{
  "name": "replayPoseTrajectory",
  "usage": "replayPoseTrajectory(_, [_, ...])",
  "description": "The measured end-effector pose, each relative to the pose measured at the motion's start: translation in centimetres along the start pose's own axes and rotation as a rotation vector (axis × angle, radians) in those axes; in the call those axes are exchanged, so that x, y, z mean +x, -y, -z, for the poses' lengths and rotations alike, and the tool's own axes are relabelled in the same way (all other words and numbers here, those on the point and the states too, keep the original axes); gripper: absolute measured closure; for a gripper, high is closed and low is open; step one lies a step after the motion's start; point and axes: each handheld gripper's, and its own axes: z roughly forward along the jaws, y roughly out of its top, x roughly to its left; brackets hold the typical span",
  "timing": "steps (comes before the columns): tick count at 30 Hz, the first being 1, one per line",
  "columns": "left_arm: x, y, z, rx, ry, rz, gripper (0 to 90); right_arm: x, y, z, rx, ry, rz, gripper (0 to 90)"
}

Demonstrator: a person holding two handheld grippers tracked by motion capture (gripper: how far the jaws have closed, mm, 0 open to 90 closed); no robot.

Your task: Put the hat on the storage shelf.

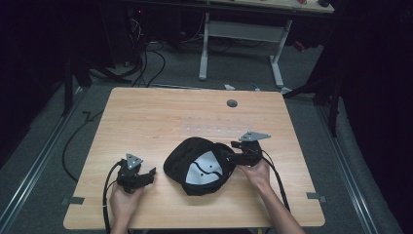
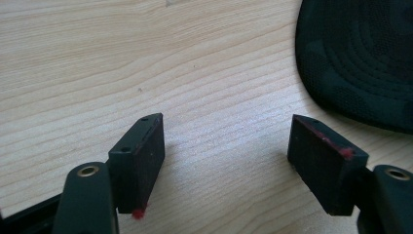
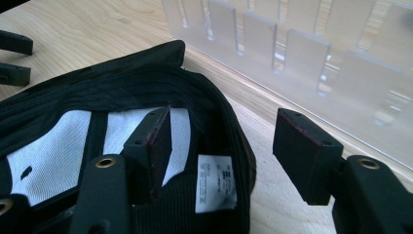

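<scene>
A black cap (image 1: pixel 199 165) lies upside down on the wooden table (image 1: pixel 160 112), its white lining facing up. My right gripper (image 1: pixel 233 155) is at the cap's right side. In the right gripper view it (image 3: pixel 224 141) stands open, one jaw inside the cap (image 3: pixel 122 92) and the other outside, straddling the rim near a white label (image 3: pixel 215 183). My left gripper (image 1: pixel 148 175) rests low on the table to the left of the cap. It (image 2: pixel 226 151) is open over bare wood, with the cap's stitched brim (image 2: pixel 360 63) just beyond its right jaw, apart from it.
A clear plastic slotted rack (image 3: pixel 302 58) stands on the table close behind the cap. A round grommet hole (image 1: pixel 232 103) sits near the far edge. Beyond the table are a white desk frame (image 1: pixel 204 44) and cables on the floor.
</scene>
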Motion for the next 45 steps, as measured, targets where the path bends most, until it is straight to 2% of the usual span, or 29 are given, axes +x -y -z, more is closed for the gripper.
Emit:
replayPoseTrajectory(10, [0.0,0.0,0.0,-0.001,-0.001,0.001,29.8,0.1,-0.4,-2.0,0.042,-0.038,0.0,40.4])
replayPoseTrajectory(17, [0.0,0.0,0.0,-0.001,-0.001,0.001,29.8,0.0,-0.1,-2.7,0.062,-0.042,-0.005,41.1])
replayPoseTrajectory(21, [0.0,0.0,0.0,-0.001,-0.001,0.001,29.8,-0.1,0.0,-3.2,0.073,-0.027,0.012,43.9])
replayPoseTrajectory(28, [0.0,0.0,0.0,-0.001,-0.001,0.001,29.8,0.0,0.3,-3.8,0.083,-0.018,0.039,53.2])
replayPoseTrajectory(29, [0.0,0.0,0.0,-0.002,-0.001,0.002,29.8,0.0,0.4,-3.9,0.081,-0.019,0.058,58.0])
replayPoseTrajectory(34, [0.0,0.0,0.0,-0.001,-0.001,0.002,29.8,0.1,0.4,-3.9,0.076,-0.036,0.084,66.8])
replayPoseTrajectory(35, [0.0,0.0,0.0,-0.001,-0.001,0.002,29.9,0.1,0.5,-3.8,0.07,-0.053,0.09,72.1])
replayPoseTrajectory(37, [0.0,0.0,0.0,-0.001,-0.001,0.002,29.9,0.1,0.5,-3.8,0.067,-0.057,0.092,74.1])
replayPoseTrajectory(38, [0.0,0.0,0.0,-0.001,-0.001,0.002,29.9,0.2,0.5,-3.6,0.067,-0.065,0.098,78.2])
replayPoseTrajectory(40, [0.0,0.0,0.0,-0.002,-0.001,0.002,29.9,0.1,0.4,-3.5,0.064,-0.075,0.092,79.6])
replayPoseTrajectory(42, [0.0,0.0,0.0,-0.001,-0.001,0.002,29.9,0.1,0.3,-3.3,0.054,-0.104,0.078,82.5])
replayPoseTrajectory(45, [0.0,0.0,0.0,-0.001,-0.001,0.002,29.9,0.1,0.2,-3.0,0.053,-0.113,0.067,83.4])
